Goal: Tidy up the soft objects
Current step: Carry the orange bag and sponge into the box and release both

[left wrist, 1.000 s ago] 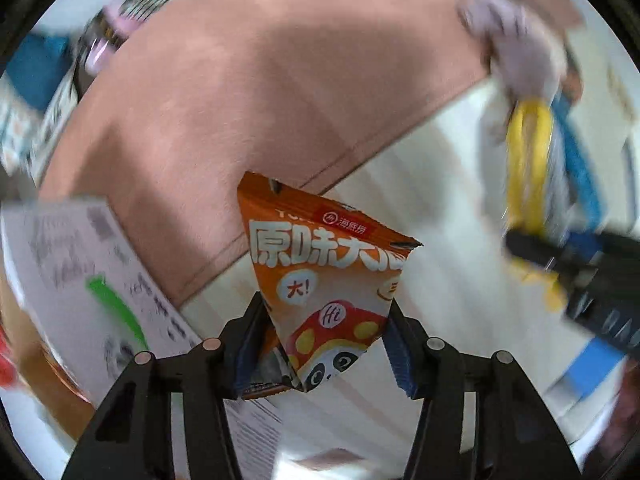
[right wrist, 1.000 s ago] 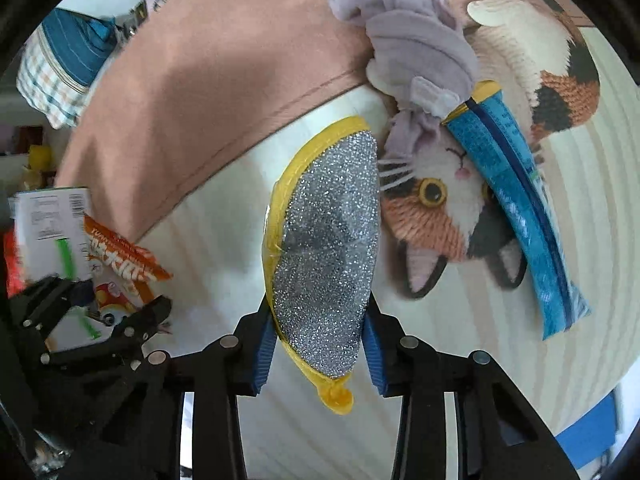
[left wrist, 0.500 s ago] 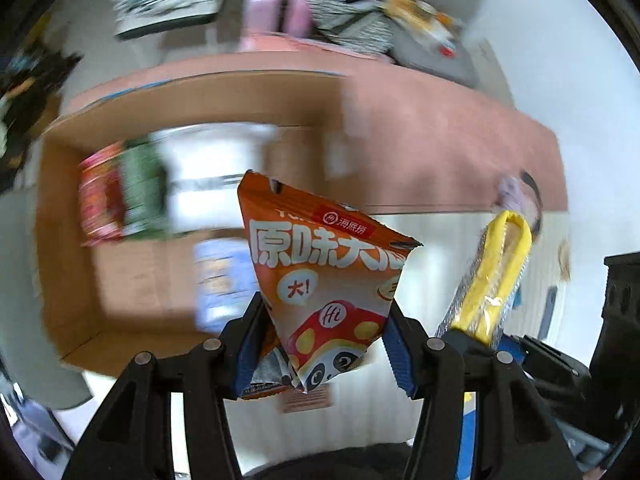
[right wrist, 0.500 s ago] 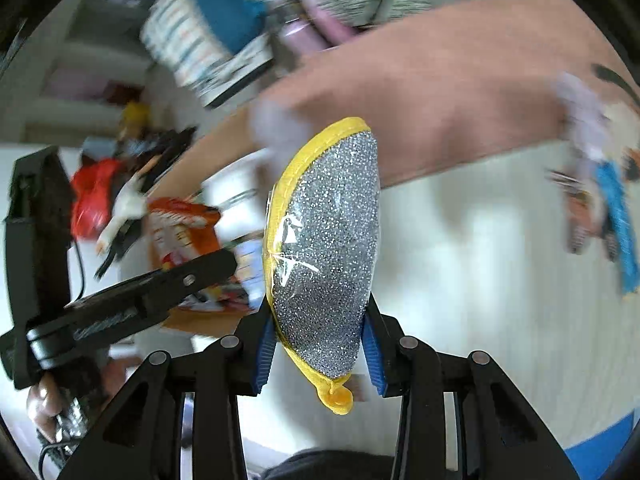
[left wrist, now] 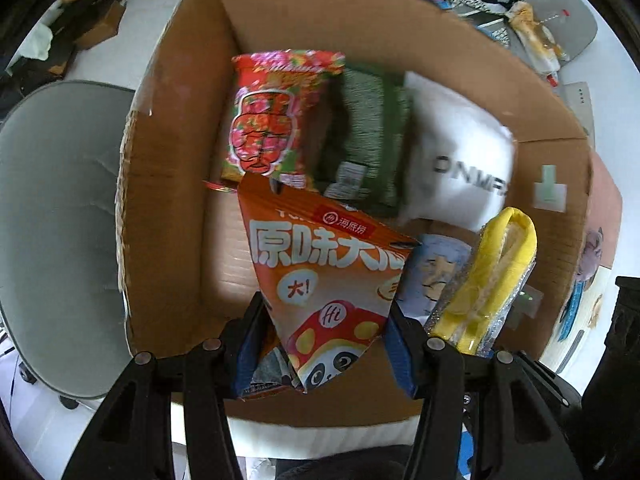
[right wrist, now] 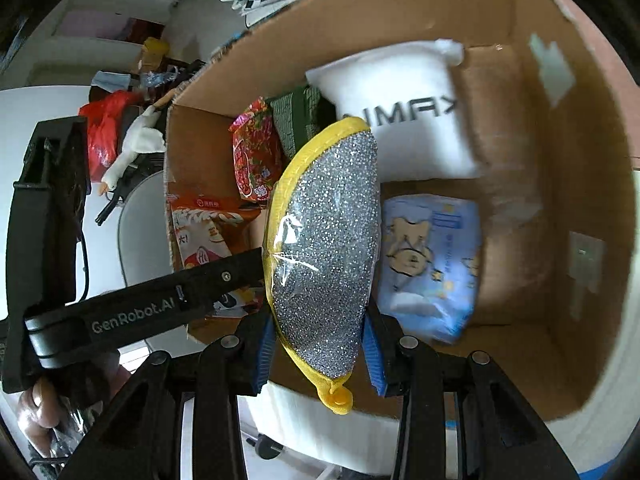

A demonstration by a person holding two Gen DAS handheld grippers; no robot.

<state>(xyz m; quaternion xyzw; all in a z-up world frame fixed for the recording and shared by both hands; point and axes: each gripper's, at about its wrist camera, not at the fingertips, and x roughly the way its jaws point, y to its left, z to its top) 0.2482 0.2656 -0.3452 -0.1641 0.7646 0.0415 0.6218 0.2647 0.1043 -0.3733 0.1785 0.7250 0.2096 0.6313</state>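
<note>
The orange snack bag [left wrist: 320, 280] hides part of the blue packet [left wrist: 432, 276]; the white pillow's [left wrist: 460, 160] lettering is blurred.

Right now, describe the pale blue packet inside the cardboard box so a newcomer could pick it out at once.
Find the big open cardboard box. On its floor, in front of the white pillow-like pack with dark lettering, lies the pale blue packet. It is the only blue one there, printed with a cartoon figure, unlike the red snack bag and green pack further left.

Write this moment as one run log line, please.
left gripper: shut on orange snack bag | right gripper: shut on silver scouring pad | both above cardboard box
</note>
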